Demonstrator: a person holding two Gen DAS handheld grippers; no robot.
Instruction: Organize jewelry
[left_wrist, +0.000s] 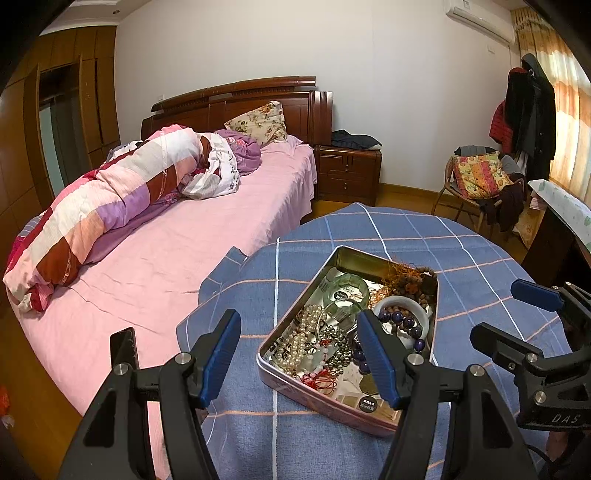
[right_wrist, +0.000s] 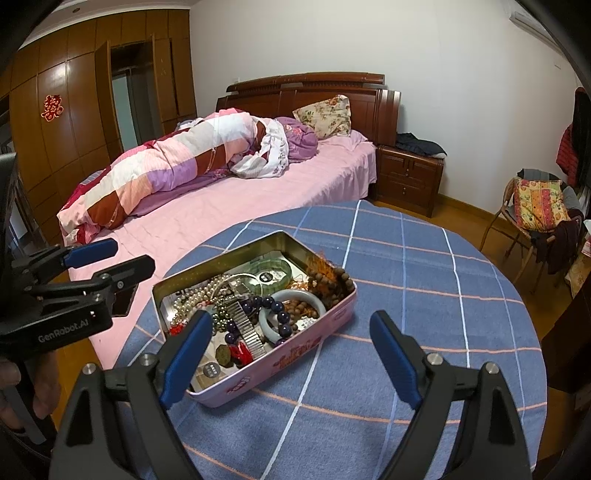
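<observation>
A pink metal tin (left_wrist: 325, 402) (right_wrist: 295, 363) full of jewelry sits on a round table with a blue checked cloth (left_wrist: 461, 258) (right_wrist: 424, 266). Inside lie a pearl necklace (left_wrist: 297, 343), a white bangle (left_wrist: 404, 304) (right_wrist: 291, 297), purple bead bracelets (right_wrist: 271, 304), a green bangle (left_wrist: 349, 286) (right_wrist: 273, 271), brown wooden beads (left_wrist: 413, 282) (right_wrist: 332, 278) and a metal comb (right_wrist: 247, 326). My left gripper (left_wrist: 299, 354) is open and empty, just before the tin's near left side. My right gripper (right_wrist: 291, 352) is open and empty, in front of the tin; it also shows in the left wrist view (left_wrist: 517, 310).
A bed with a pink sheet (left_wrist: 177, 251) (right_wrist: 236, 218) and a rolled quilt stands left of the table. A wooden nightstand (left_wrist: 347, 173) and a chair piled with clothes (left_wrist: 480, 181) (right_wrist: 539, 210) stand behind. A dark desk (left_wrist: 554, 236) is at the right.
</observation>
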